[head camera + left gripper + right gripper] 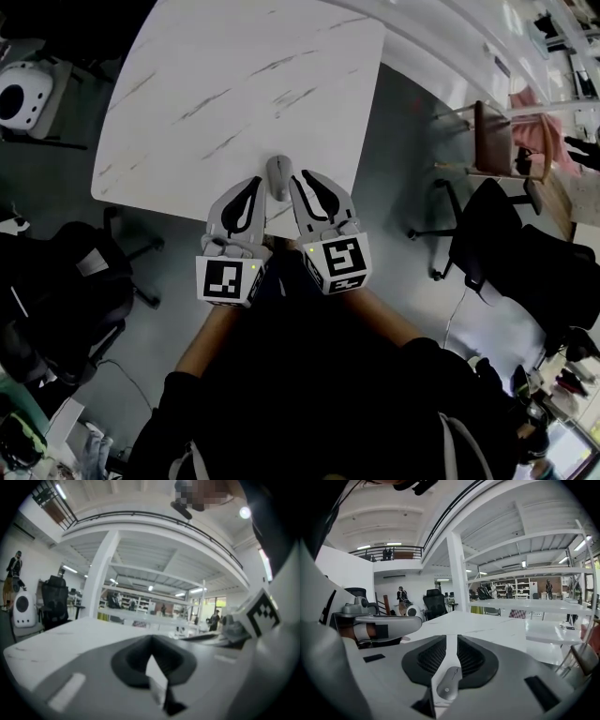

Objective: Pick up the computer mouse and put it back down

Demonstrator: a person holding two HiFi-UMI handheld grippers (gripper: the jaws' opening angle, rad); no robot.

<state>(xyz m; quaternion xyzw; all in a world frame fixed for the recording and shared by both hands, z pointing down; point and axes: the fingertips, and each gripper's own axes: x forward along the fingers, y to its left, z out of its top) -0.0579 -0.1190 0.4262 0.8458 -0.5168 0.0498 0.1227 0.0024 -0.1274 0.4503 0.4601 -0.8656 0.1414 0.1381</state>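
**Head view.** The table (234,84) is a square slab with rounded corners and a white top with grey veins like marble. It fills the upper centre. The computer mouse (278,177) is a smooth grey oval lying on the table at its near edge, centre frame. The left gripper (253,185) sits just left of the mouse and the right gripper (300,178) just right. Each gripper is a pale grey moulded shell with dark insets.

**Left gripper view.** The jaws are together. Only a small wedge-shaped slot remains at lower centre, ringed by a matte dark recess, and the white tabletop shows through it. Nothing is gripped.

**Right gripper view.** The jaws are closed together. Ribbed dark pads flank a narrow slot at centre. The mouse (449,684) shows through the lower end of the slot and is not clamped.
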